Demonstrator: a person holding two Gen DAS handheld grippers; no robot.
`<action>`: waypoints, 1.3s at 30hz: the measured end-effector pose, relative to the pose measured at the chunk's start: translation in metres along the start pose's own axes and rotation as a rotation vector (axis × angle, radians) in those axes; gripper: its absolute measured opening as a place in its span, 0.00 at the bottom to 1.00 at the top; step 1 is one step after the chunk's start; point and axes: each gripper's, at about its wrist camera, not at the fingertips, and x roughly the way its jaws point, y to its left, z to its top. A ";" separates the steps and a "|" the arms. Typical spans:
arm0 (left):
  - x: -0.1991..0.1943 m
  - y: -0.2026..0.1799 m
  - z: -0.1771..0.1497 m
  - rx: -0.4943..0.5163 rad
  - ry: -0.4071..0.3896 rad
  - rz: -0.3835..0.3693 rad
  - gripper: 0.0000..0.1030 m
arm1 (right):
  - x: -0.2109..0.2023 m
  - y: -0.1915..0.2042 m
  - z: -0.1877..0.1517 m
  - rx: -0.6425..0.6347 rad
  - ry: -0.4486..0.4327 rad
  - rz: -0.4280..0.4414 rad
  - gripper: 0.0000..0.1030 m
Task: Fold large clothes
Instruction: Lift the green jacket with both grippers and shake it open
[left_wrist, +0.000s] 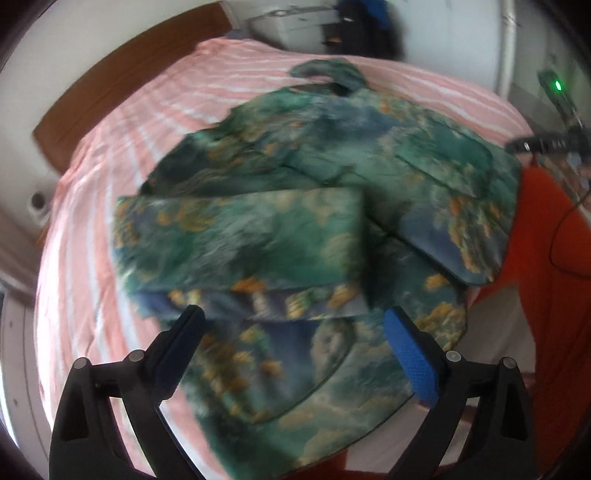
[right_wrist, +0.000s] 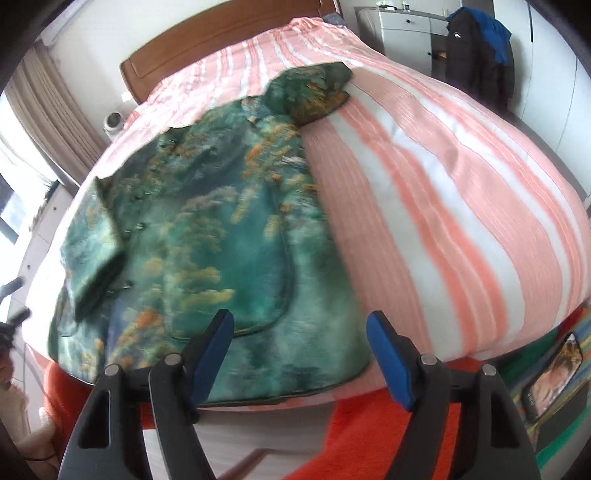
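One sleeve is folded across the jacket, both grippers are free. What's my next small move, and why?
Probably bring the right gripper to the far sleeve: it lies spread on the striped bedcover, while the other sleeve is folded across the jacket. Both grippers are open and hold nothing.

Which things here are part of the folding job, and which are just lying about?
Job:
- green patterned garment, one sleeve folded across it
- striped bed cover it lies on
- left gripper, right gripper

Lying about:
- dark jacket
- white cabinet
- phone
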 end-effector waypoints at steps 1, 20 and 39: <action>0.018 -0.013 0.007 0.058 0.026 -0.027 0.95 | -0.001 0.007 0.000 -0.011 -0.005 0.010 0.72; -0.066 0.289 -0.157 -1.086 -0.167 0.355 0.16 | -0.034 0.051 -0.018 -0.182 -0.094 0.039 0.72; -0.060 0.226 -0.237 -1.360 0.004 0.501 0.77 | 0.161 0.041 0.354 -0.121 0.040 -0.179 0.79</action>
